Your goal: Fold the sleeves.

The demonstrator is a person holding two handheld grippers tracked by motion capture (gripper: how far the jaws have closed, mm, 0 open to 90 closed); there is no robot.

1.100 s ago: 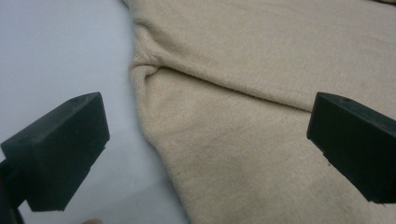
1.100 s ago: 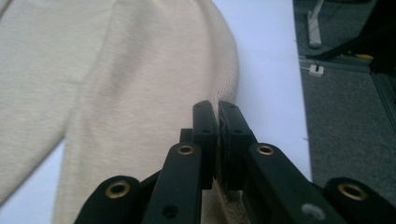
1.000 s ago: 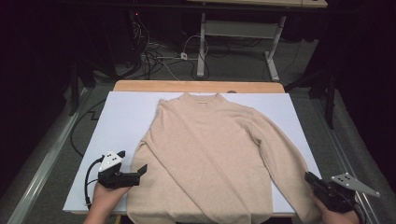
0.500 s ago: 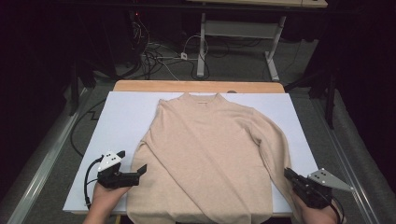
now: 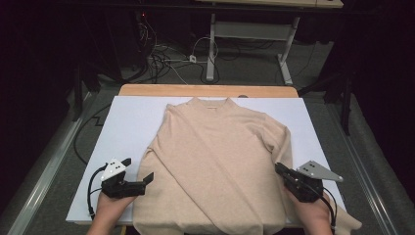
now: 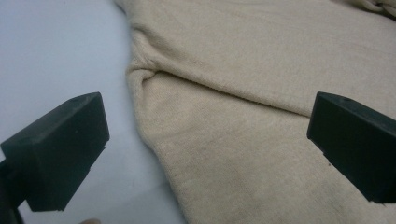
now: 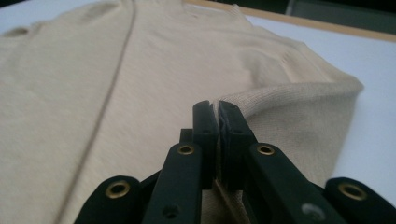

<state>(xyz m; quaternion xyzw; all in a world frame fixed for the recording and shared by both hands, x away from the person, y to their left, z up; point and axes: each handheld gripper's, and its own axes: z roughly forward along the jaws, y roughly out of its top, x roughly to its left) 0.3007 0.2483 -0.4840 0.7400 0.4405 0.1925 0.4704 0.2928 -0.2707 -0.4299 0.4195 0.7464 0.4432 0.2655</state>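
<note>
Beige sweater [image 5: 215,166] lies flat on the white surface [image 5: 132,122]; right gripper [image 7: 217,110] fingers clenched on its sleeve [image 7: 299,116], left gripper [image 5: 138,177] fingers released beside the hem edge.

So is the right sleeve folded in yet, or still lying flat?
Partly lifted: the right gripper is shut on the sleeve edge, raising it toward the sweater body.

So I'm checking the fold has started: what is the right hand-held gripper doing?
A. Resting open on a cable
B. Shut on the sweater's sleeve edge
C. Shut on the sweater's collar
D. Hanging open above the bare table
B: the right hand-held gripper has its jaws pinched on the folded sleeve edge of the sweater.
</note>
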